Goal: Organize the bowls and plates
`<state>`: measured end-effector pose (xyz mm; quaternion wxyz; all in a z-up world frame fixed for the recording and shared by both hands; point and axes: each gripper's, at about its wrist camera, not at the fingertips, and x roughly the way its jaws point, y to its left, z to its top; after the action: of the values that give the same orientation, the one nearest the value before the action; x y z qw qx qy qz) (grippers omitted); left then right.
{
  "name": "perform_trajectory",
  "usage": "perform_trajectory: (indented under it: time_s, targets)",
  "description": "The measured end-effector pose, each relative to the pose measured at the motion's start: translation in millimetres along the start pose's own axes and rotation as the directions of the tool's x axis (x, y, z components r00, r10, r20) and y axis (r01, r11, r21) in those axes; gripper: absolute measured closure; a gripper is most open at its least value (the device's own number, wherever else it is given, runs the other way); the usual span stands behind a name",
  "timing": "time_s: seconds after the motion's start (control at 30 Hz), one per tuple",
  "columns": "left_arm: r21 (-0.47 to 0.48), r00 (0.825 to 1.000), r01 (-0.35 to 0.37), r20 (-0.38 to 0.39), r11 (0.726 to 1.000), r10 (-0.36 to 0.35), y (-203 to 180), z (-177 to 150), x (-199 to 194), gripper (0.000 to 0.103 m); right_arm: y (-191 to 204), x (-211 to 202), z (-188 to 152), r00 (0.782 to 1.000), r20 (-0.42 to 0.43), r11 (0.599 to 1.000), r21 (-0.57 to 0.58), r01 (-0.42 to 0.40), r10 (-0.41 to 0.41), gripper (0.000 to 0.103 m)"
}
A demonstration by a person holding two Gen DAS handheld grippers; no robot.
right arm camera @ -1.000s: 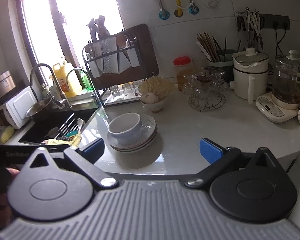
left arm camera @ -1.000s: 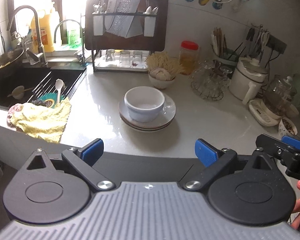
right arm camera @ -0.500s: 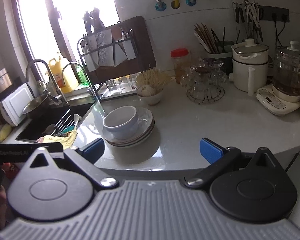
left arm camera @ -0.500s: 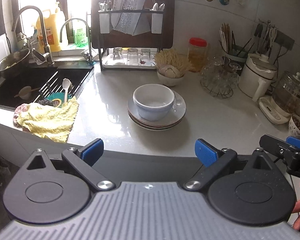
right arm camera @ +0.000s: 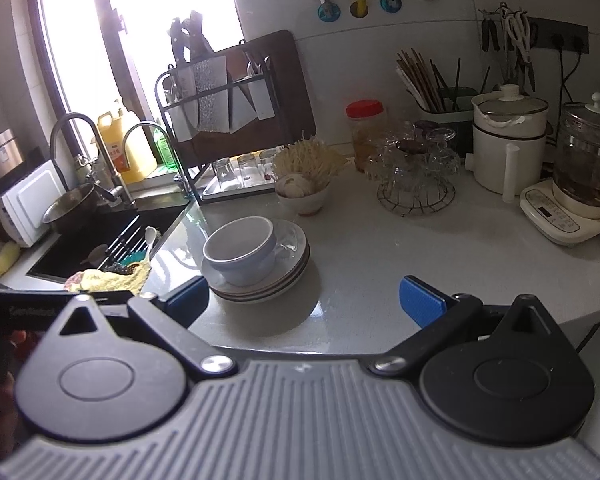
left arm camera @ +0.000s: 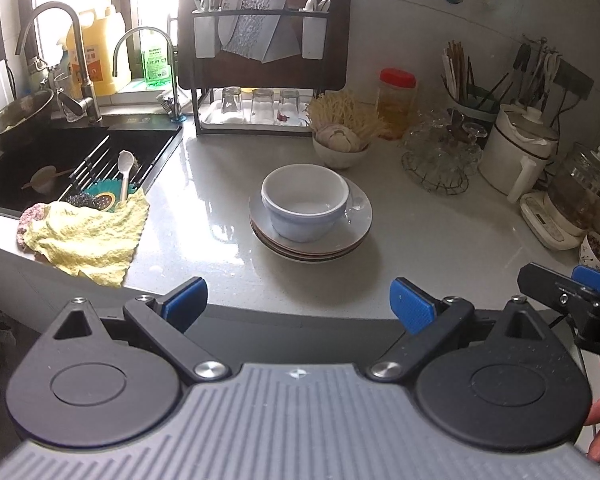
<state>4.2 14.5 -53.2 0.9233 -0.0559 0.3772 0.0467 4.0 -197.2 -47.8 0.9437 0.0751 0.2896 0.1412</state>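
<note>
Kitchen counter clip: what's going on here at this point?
A person holds two grippers over the counter's near edge, both open and empty. The left gripper and right gripper face a white bowl sitting on a stack of plates. Nothing is touched yet; the dishes sit untouched near the sink.

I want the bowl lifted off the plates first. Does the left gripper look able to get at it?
Probably yes. The left gripper is open and faces the bowl on the plates, with only bare counter between.
</note>
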Motion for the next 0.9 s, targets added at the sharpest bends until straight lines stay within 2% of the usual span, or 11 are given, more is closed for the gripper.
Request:
perform_trajectory:
  time_s: [0.9]
  targets:
    - [-0.013,1.000,-0.007,-0.014,1.000,0.007,1.7,-1.3,2.0,0.003,4.0,4.9,2.0,1.000,-0.002,0.999,-0.025,-0.027,0.027,0.000]
